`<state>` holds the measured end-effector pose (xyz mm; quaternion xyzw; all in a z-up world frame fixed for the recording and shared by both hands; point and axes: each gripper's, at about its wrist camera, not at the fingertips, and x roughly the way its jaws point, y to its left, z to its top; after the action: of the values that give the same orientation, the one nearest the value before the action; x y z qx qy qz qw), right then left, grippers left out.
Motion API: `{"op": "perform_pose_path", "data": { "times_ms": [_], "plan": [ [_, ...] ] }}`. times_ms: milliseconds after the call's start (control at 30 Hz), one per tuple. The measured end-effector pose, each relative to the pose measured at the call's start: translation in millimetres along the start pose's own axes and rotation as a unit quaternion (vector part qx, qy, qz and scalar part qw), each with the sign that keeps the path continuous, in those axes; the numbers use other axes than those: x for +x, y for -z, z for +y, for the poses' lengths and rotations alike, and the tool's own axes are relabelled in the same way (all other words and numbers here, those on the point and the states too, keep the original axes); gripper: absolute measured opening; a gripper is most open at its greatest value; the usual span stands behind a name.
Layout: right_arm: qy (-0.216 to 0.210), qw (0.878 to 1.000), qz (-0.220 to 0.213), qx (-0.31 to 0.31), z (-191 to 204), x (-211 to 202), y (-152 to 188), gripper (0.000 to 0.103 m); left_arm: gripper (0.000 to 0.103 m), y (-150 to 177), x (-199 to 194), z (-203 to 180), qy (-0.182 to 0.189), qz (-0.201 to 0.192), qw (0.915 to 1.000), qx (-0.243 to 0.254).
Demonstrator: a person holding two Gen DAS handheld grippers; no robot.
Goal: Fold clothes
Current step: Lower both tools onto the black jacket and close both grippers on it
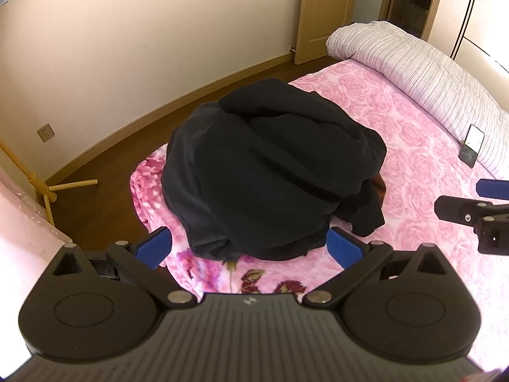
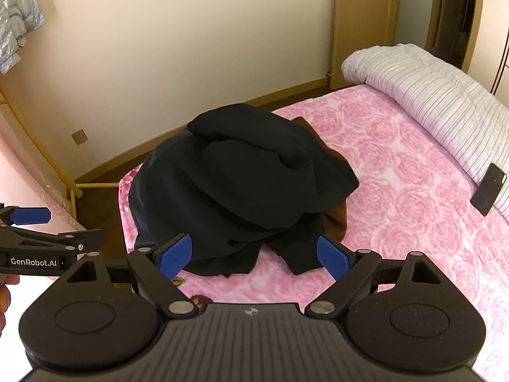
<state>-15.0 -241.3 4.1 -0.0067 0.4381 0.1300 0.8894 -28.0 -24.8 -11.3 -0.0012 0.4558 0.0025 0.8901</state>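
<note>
A heap of dark clothes (image 1: 270,172) lies bunched on the pink rose-patterned bedspread (image 1: 413,159), near the bed's left corner. A brown garment (image 2: 337,219) peeks out under its right side. My left gripper (image 1: 248,248) hovers just short of the heap's near edge, open, blue pads wide apart and empty. My right gripper (image 2: 254,254) hangs beside it, also open and empty, its pads flanking the heap's near hem (image 2: 241,264). Each wrist view catches the other gripper at its edge: the right gripper (image 1: 477,207) and the left gripper (image 2: 47,232).
A rolled striped quilt (image 1: 429,76) lies along the bed's far right. A dark phone (image 2: 488,189) leans against it. Wooden floor (image 1: 105,172), a wall with a socket, and a wooden rack (image 1: 44,184) lie left of the bed. A door (image 2: 366,25) stands behind.
</note>
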Motion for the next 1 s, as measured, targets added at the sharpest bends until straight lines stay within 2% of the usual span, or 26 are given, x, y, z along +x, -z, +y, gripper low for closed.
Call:
{"op": "perform_pose_path", "data": {
  "times_ms": [300, 500, 667, 1000],
  "plan": [
    [-0.014, 1.0, -0.003, -0.004, -20.6, -9.0, 10.0, 0.088, 0.102, 12.9, -7.1, -15.4, -0.013, 0.007, 0.9999, -0.002],
    [-0.025, 1.0, 0.004, -0.002, -25.7, 0.7, 12.4, 0.088, 0.102, 17.2, -3.0, -17.6, -0.016, 0.018, 0.9997, -0.001],
    [-0.012, 1.0, 0.017, 0.011, -30.9, 29.4, 0.8, 0.088, 0.102, -3.3, 35.3, -2.0, -0.014, 0.036, 0.9992, 0.011],
    [0.033, 0.998, 0.049, 0.006, -41.0, 112.2, -60.0, 0.088, 0.102, -63.5, 148.8, 49.6, 0.026, 0.068, 0.9972, 0.014]
  ]
}}
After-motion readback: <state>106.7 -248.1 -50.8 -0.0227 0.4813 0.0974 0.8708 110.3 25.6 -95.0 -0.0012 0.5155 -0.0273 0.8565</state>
